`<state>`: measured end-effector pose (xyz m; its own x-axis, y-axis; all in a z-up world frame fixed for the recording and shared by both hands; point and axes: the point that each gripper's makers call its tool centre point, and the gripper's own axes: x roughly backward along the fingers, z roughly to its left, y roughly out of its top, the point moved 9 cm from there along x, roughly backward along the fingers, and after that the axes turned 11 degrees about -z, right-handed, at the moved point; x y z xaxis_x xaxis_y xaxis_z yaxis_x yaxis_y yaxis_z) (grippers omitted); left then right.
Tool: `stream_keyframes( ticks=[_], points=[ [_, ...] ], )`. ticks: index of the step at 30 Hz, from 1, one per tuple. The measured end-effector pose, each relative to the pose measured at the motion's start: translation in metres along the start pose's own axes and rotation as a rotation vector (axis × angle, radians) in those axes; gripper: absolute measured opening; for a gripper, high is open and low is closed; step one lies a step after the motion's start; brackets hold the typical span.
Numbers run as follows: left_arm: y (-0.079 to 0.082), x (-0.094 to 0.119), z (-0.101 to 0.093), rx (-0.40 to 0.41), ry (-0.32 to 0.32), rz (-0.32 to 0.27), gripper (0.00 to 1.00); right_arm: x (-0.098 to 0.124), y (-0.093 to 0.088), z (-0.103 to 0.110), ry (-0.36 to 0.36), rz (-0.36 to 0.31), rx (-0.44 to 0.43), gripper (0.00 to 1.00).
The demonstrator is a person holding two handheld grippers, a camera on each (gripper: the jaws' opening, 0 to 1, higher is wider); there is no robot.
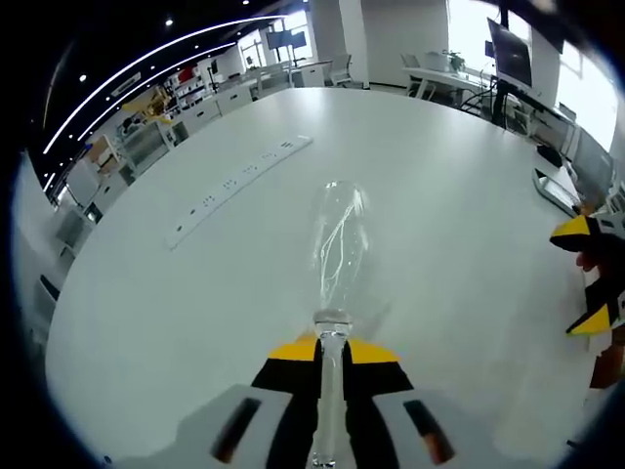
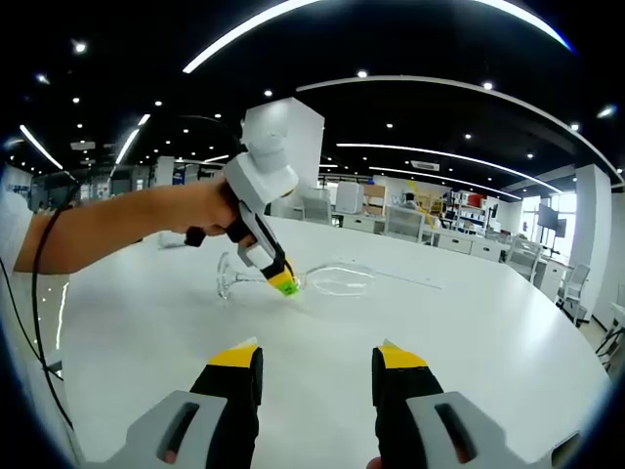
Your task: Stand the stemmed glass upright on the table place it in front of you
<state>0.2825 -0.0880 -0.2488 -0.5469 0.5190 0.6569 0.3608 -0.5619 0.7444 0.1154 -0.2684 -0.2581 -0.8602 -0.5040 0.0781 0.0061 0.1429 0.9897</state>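
A clear stemmed glass (image 1: 337, 239) lies on its side on the white table (image 1: 459, 195). My left gripper (image 1: 332, 354) is shut on its stem, with the bowl pointing away from the jaws. In the right gripper view a person's hand holds the left gripper (image 2: 283, 284) on the stem. There the glass (image 2: 342, 280) lies with its bowl to the right and its foot to the left. My right gripper (image 2: 317, 363) is open with nothing between its fingers, nearer than the glass and apart from it. The right gripper (image 1: 593, 278) also enters the left gripper view at the right edge.
A long white power strip (image 1: 239, 181) lies on the table beyond the glass, to the left. The person's forearm (image 2: 117, 230) reaches in from the left. Office desks and chairs (image 1: 430, 73) stand past the table's far edge.
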Motion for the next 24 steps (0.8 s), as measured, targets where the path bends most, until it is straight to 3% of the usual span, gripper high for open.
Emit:
stream_keyframes(
  ticks=[24],
  points=[
    [0.0022,0.0053,0.0004,0.005,0.014,0.017,0.07,-0.0012,0.0010,-0.0010,0.000,0.001,0.001,0.48]
  ],
)
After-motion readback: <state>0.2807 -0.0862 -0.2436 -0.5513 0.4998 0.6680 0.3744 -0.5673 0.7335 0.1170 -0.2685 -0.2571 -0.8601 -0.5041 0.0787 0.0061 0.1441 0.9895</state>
